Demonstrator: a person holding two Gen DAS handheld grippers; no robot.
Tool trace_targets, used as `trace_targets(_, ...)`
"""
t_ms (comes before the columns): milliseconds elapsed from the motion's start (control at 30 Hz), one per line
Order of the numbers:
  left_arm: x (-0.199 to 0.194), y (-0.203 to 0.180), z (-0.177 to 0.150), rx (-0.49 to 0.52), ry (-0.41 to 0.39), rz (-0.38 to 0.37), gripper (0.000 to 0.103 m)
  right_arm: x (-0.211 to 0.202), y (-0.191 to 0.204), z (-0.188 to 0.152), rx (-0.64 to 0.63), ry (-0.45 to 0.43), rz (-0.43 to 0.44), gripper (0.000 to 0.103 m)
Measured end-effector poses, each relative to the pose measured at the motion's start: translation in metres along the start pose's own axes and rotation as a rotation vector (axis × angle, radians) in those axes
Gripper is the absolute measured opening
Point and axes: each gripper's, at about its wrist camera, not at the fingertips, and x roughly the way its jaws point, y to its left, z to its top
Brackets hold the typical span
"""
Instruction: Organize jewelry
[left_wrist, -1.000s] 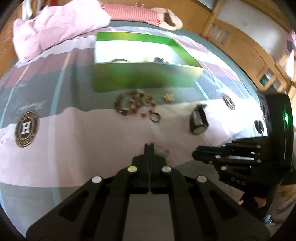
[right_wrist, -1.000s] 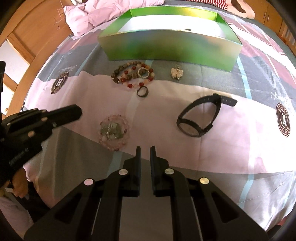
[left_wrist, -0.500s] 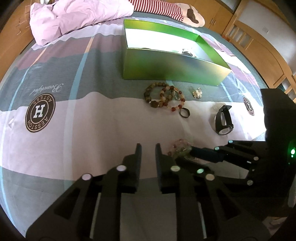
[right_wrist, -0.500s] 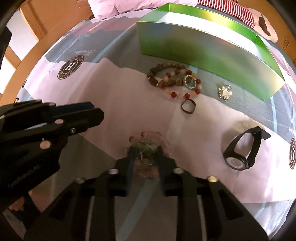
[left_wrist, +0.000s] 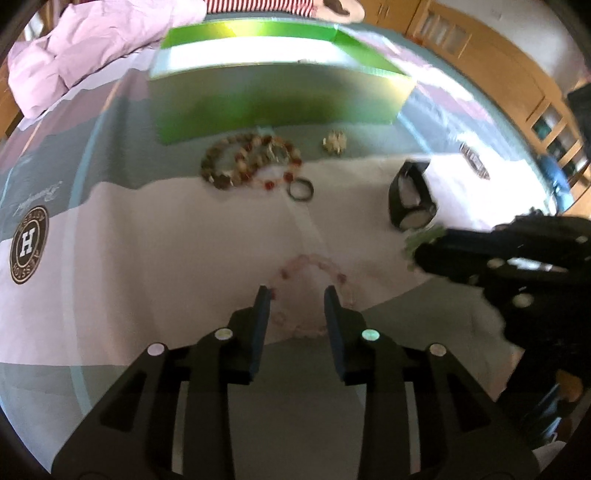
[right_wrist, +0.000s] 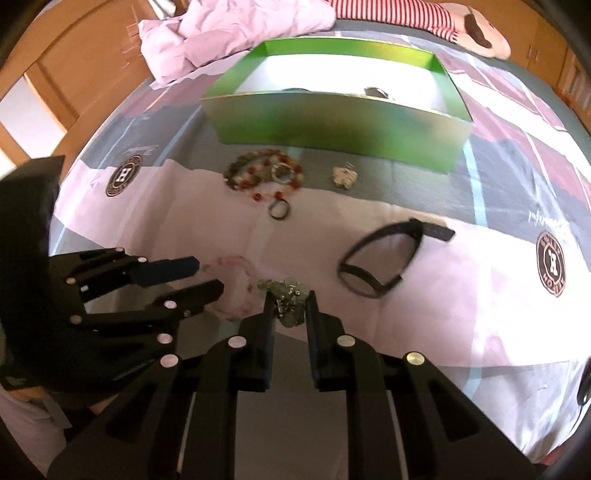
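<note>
A pale pink bead bracelet (left_wrist: 306, 266) lies on the bedspread. My left gripper (left_wrist: 296, 291) hangs just over its near side with its jaws opening; the pads straddle the beads without pressing them. My right gripper (right_wrist: 290, 299) is shut on a green stone cluster with silver bits (right_wrist: 286, 291), held to the right of the pink bracelet (right_wrist: 236, 266). The left wrist view shows that gripper (left_wrist: 417, 251) with the green cluster (left_wrist: 421, 238) at its tips. My left gripper (right_wrist: 207, 277) comes in from the left in the right wrist view.
A green box (right_wrist: 332, 125) stands open at the back. Before it lie a pile of brown and red bead bracelets (right_wrist: 262, 173), a dark ring (right_wrist: 279, 210) and a pale brooch (right_wrist: 344, 177). A black watch (right_wrist: 376, 266) lies on the right, a pink pillow (left_wrist: 74, 55) at the back left.
My right gripper dropped onto the green cluster inside the pink bracelet, shut on it and drew it off to the right. My left gripper opened and came down over the pink bracelet.
</note>
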Motion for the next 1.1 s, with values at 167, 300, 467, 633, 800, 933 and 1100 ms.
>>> trace_targets(167, 0.006, -0.002, -0.001, 0.017, 0.005, 0.036, 0.009, 0.007, -0.001, -0.006, 0.012, 0.018, 0.012, 0.016)
trace_targets(300, -0.005, 0.003, 0.0, -0.007, -0.018, 0.042, 0.008, -0.001, -0.002, -0.004, 0.015, -0.003, 0.027, 0.016)
trace_targets(467, -0.056, 0.005, 0.018, -0.032, -0.131, 0.026, 0.008, -0.035, -0.011, 0.019, 0.034, -0.094, 0.047, 0.016)
trace_targets(633, -0.107, 0.009, 0.066, -0.015, -0.25, 0.047, 0.008, -0.074, -0.023, 0.073, 0.041, -0.234, 0.061, 0.016)
trace_targets(800, -0.122, 0.02, 0.138, -0.022, -0.324, 0.085, 0.008, -0.078, -0.045, 0.138, 0.085, -0.339, 0.049, 0.016)
trace_targets(933, -0.096, 0.032, 0.176, -0.045, -0.305, 0.112, 0.008, -0.044, -0.066, 0.17, 0.125, -0.308, 0.004, 0.016)
trace_targets(1100, -0.029, 0.043, 0.195, -0.088, -0.197, 0.108, 0.008, 0.02, -0.084, 0.178, 0.157, -0.187, -0.035, 0.016)
